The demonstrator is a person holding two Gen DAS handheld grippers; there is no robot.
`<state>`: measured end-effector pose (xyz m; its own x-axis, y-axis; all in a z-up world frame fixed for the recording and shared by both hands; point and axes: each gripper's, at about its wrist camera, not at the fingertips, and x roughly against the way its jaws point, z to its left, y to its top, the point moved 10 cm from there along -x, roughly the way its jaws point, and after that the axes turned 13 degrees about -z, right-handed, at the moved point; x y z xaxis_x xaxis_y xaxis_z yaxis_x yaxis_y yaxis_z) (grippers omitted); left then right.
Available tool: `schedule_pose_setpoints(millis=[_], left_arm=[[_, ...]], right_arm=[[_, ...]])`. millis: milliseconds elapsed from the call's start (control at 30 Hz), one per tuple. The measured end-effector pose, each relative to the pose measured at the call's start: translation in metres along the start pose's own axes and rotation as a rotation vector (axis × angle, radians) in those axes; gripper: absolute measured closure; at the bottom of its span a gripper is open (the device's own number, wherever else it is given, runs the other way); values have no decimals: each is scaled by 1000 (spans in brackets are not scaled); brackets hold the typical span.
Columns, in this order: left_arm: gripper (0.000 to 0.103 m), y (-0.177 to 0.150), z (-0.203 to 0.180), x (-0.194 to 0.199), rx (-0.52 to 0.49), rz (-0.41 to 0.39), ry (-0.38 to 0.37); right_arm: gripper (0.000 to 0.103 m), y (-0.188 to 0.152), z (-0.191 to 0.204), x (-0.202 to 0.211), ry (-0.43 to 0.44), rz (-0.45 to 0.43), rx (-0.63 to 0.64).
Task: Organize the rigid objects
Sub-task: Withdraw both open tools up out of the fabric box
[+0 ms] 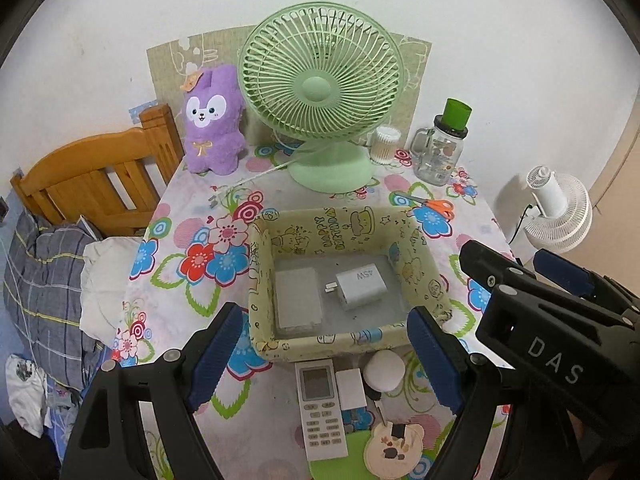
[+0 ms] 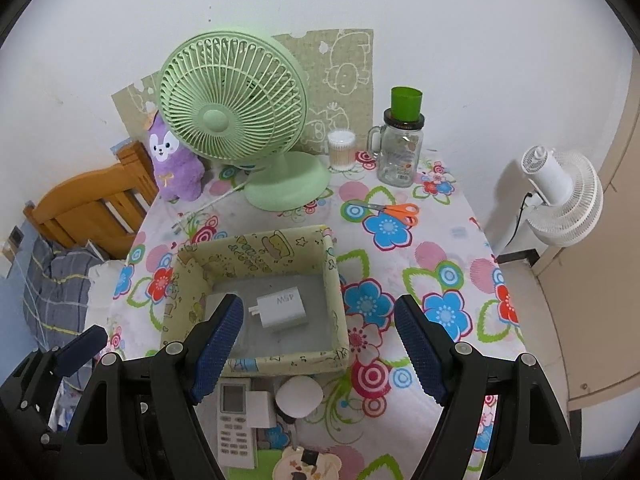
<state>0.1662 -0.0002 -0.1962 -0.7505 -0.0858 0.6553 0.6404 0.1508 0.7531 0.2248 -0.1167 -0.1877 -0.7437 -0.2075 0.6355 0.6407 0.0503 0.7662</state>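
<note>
A yellow cartoon-print storage box (image 1: 280, 350) (image 2: 280, 362) stands on the flowered table. Inside it lie a white charger (image 1: 358, 284) (image 2: 285, 307) and a flat white pack (image 1: 298, 300). In front of the box sit a white remote control (image 1: 322, 410) (image 2: 236, 420), a small white block (image 1: 351, 390) (image 2: 262, 408) and a round white object (image 1: 385, 372) (image 2: 299, 398). My left gripper (image 1: 326, 358) hangs open above the box's near wall, nothing between its fingers. My right gripper (image 2: 318, 346) is open too, empty, over the box's right near corner.
A green desk fan (image 1: 320, 92) (image 2: 236, 112), a purple plush (image 1: 214, 120) (image 2: 174, 156), a glass jar with a green cup (image 1: 442, 148) (image 2: 400, 148), a cotton-swab tub (image 1: 385, 143) and orange scissors (image 1: 432, 204) (image 2: 392, 211) stand further back. A wooden bed frame (image 1: 92, 184) lies left, a white fan (image 2: 560, 196) right.
</note>
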Motion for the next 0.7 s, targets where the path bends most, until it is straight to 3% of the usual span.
schedule_pose_setpoints(millis=[700], left_arm=[[17,-13,-10,36,-47,-14,-28]], right_arm=[[18,-11,-6,44,-19,-22,7]])
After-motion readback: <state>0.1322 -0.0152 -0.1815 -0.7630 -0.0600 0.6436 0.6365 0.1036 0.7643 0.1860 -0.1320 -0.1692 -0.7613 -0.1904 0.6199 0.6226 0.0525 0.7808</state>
